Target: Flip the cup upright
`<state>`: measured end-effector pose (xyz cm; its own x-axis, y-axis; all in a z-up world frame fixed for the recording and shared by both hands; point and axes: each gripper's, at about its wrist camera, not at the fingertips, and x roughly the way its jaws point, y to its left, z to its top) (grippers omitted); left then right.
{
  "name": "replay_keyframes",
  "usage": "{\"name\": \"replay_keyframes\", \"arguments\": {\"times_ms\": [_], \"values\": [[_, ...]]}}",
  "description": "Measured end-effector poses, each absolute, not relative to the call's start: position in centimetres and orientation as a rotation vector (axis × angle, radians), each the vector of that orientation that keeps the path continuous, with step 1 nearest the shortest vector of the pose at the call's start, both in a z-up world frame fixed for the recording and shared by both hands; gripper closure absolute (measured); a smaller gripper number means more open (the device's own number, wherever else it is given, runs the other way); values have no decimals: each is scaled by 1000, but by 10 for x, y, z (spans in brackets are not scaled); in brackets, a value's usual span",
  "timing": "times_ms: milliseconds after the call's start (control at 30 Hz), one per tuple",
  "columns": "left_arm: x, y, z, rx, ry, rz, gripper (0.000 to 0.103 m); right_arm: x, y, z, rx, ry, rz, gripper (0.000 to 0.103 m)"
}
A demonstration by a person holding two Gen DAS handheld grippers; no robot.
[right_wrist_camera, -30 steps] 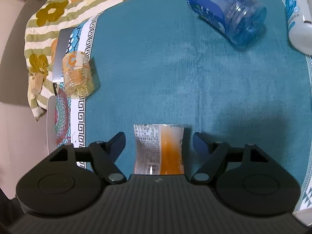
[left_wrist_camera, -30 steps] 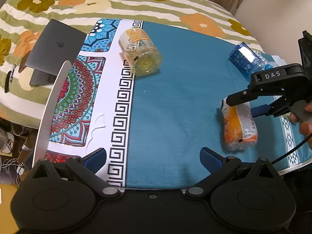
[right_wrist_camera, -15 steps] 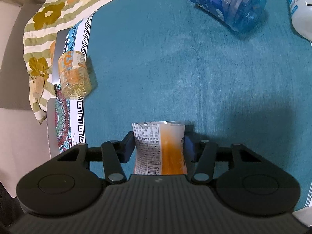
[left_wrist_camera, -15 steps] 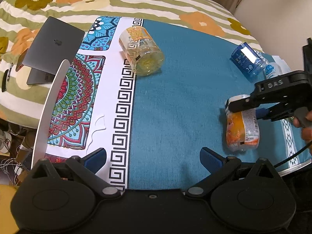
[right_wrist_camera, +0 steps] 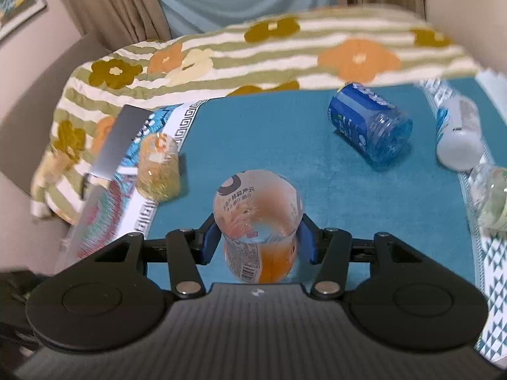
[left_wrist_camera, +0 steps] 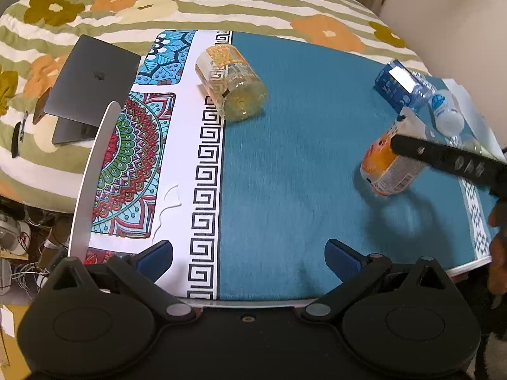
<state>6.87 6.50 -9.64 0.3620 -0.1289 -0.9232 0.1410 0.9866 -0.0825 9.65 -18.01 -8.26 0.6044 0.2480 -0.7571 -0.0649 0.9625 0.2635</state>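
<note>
My right gripper (right_wrist_camera: 258, 242) is shut on an orange-labelled clear plastic cup (right_wrist_camera: 258, 221), its blue pads pressing both sides. The cup (left_wrist_camera: 388, 166) is tilted up off the teal cloth at the table's right side, and the right gripper's black finger (left_wrist_camera: 443, 158) crosses it there. My left gripper (left_wrist_camera: 250, 258) stands open above the near table edge with nothing between its fingers. A yellow-orange cup (left_wrist_camera: 233, 84) lies on its side at the far left of the cloth; it shows blurred as the yellow cup (right_wrist_camera: 158, 167) in the right wrist view.
A blue cup (right_wrist_camera: 369, 126) and a white cup (right_wrist_camera: 458, 139) lie on their sides at the right, with a clear cup (right_wrist_camera: 491, 199) beside them. A grey laptop (left_wrist_camera: 92, 82) rests on the flowered quilt (left_wrist_camera: 285, 6). A hand (left_wrist_camera: 499, 253) shows at the right edge.
The right gripper closed on the orange cup, lifted it and swung it from lying flat toward standing. The right wrist view tipped up toward the room. The left gripper stayed where it was.
</note>
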Motion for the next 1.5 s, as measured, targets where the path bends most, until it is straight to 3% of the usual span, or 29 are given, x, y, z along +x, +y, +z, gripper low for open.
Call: {"name": "replay_keyframes", "arguments": {"times_ms": [600, 633, 700, 733, 767, 1500], "values": [[51, 69, -103, 23, 1183, -197, 0, 47, -147, -116, 5, 711, 162, 32], [50, 70, -103, 24, 1181, -198, 0, 47, -146, -116, 9, 714, 162, 30], [49, 70, -101, 23, 1174, -198, 0, 46, -146, -116, 15, 715, 154, 15], [49, 70, -99, 23, 1171, -198, 0, 46, -146, -115, 17, 712, 148, 1], [48, 70, -97, 22, 1166, -199, 0, 45, -147, -114, 20, 705, 138, 0], [16, 29, 7, 45, 860, -168, 0, -3, -223, 23, 70, 842, -82, 0]]}}
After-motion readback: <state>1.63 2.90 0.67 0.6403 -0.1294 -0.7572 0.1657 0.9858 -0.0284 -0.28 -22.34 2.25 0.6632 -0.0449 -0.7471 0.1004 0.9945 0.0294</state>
